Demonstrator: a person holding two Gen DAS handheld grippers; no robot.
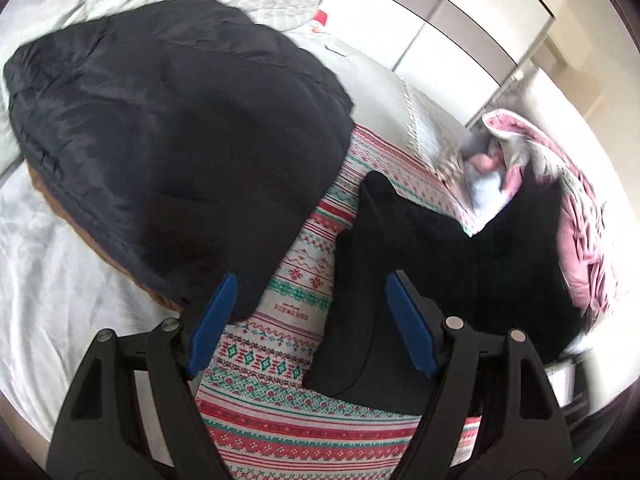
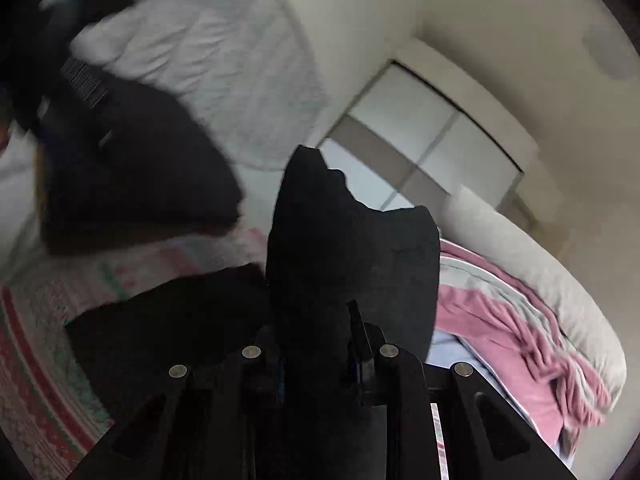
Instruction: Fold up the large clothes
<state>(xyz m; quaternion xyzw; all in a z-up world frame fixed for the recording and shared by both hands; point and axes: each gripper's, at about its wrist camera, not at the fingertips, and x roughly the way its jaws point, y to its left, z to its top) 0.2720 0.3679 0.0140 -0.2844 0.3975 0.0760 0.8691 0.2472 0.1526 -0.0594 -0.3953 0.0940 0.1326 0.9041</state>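
**Black garment lifted by one gripper only**

The right gripper pinches the black garment, which stands up between its jaws. The left gripper is wide open with nothing inside; the garment lies just beyond its right jaw. One narrow pinch may slip, and the cloth could bunch.

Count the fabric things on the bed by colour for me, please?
Dark or black: 2, the puffy jacket and the black garment.
Red, green and white patterned: 1, the patterned cloth.
Pink: 1, the pink blanket.
Pale blue: 1, a pale blue piece.
Total: 5
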